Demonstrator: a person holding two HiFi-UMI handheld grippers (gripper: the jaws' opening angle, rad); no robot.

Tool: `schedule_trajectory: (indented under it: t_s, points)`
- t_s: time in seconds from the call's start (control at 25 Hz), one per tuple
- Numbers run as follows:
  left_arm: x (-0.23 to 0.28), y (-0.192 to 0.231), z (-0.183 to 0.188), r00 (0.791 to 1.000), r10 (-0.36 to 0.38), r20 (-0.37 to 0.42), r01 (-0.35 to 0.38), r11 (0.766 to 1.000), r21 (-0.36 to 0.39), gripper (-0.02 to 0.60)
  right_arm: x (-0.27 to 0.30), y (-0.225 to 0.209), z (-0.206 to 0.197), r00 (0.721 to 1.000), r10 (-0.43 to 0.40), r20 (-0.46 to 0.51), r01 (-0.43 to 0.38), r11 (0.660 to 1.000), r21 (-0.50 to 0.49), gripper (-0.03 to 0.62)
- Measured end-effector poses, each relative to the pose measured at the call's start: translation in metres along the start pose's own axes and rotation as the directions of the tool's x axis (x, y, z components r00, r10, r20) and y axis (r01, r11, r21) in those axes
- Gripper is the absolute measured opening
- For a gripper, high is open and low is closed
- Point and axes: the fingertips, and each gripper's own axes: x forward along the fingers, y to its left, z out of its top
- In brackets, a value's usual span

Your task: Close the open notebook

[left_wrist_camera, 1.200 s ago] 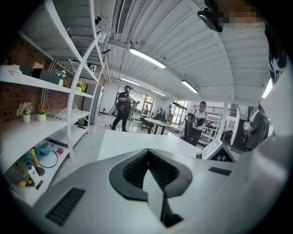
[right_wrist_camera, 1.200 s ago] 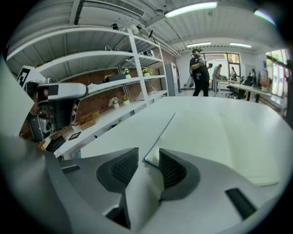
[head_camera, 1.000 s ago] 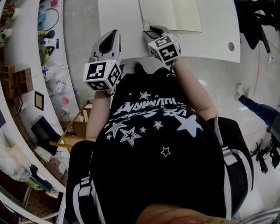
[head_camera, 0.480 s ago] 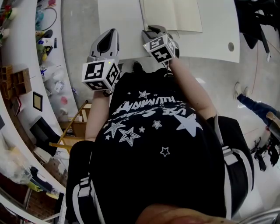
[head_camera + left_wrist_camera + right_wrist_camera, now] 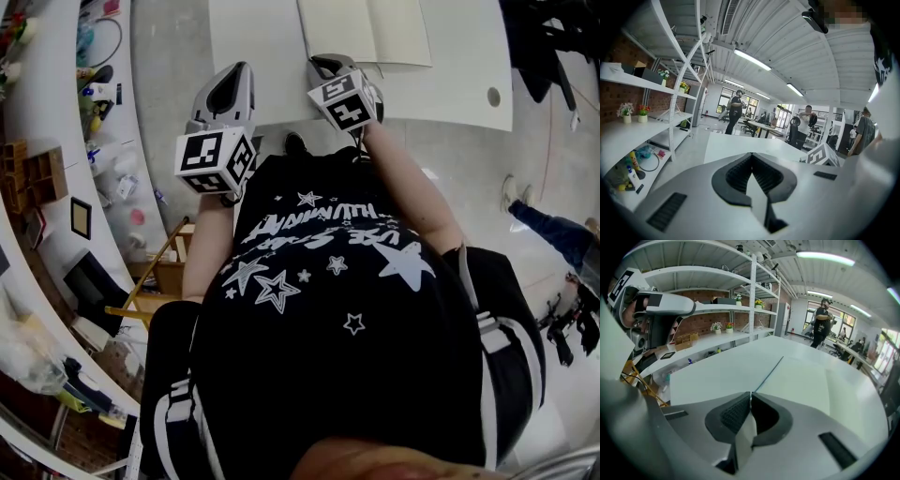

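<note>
The open notebook (image 5: 366, 33) lies with pale blank pages on the white table (image 5: 253, 47), at the top of the head view. My right gripper (image 5: 323, 64) sits at its near left corner. In the right gripper view the jaws (image 5: 751, 393) are closing, and their tips meet on the notebook's (image 5: 801, 380) dark left edge, which runs away from them. My left gripper (image 5: 239, 70) hovers over the table's near edge, left of the notebook and apart from it. Its jaws (image 5: 751, 153) are shut with nothing between them.
White shelving (image 5: 56, 169) with small items curves along the left. A wooden chair (image 5: 155, 281) stands below the table's near edge. The table has a round hole (image 5: 494, 97) at its right. People (image 5: 736, 110) stand far off beyond the table.
The right gripper's marker cube has tilted a little and edged toward the notebook's corner. The left gripper has kept still.
</note>
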Motion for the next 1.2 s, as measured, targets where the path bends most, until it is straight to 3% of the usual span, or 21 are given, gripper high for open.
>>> schedule_trajectory:
  t_s: [0.52, 0.76, 1.2]
  points:
    - [0.006, -0.012, 0.0, 0.999, -0.044, 0.003, 0.044, 0.999, 0.0, 0.011, -0.049, -0.011, 0.035, 0.993, -0.02, 0.12, 0.014, 0.999, 0.046, 0.017]
    - [0.018, -0.032, 0.002, 0.997, -0.079, -0.003, 0.079, 0.997, 0.006, 0.011, -0.094, -0.042, 0.056, 0.967, -0.082, 0.242, 0.055, 0.992, 0.117, 0.017]
    - [0.059, -0.087, 0.007, 0.994, -0.105, -0.003, 0.106, 0.994, 0.021, 0.011, -0.157, -0.115, 0.026, 0.954, -0.12, 0.275, 0.054, 0.97, 0.236, 0.018]
